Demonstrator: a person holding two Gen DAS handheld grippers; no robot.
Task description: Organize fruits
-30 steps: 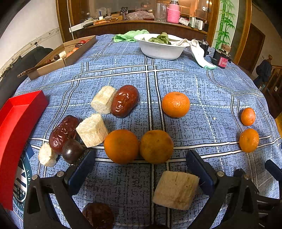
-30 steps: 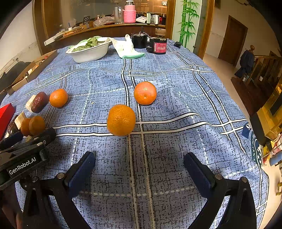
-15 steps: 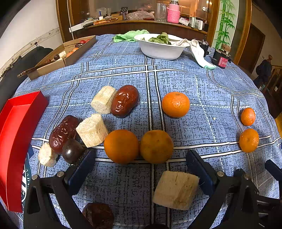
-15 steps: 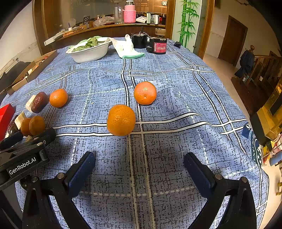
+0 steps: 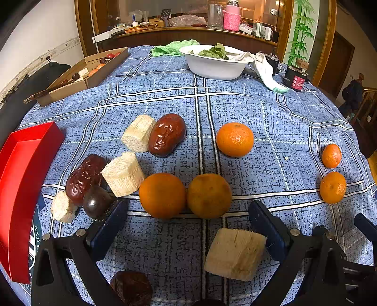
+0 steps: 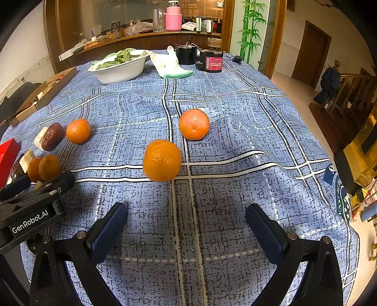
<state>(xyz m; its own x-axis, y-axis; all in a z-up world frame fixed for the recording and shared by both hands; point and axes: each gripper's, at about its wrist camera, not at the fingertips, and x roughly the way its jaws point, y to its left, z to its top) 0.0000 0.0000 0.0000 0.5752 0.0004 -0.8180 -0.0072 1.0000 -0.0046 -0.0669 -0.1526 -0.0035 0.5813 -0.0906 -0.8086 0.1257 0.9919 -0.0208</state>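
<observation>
Left wrist view shows nothing has shifted: left hand-held gripper [image 5: 188, 226] still wide over the paired oranges [image 5: 185, 195], right hand-held gripper [image 6: 186, 228] wide, empty, sorting stalled

Pretty clearly somebody's home, a lived-in dining room: the worktop is a round table under a blue checked tablecloth [image 6: 235, 131], with a white bowl of leafy greens [image 5: 215, 64] and a crumpled white cloth [image 6: 168, 63] at the far end. Behind it a dark wooden sideboard [image 5: 188, 35] is cluttered with a pink knit-sleeved bottle [image 6: 174, 18], a glass jar and kitchen odds and ends. There's also a brown wooden door [image 6: 311, 63], painted green bamboo on a panel [image 6: 249, 28], and a wooden stair railing [image 6: 353, 91].
</observation>
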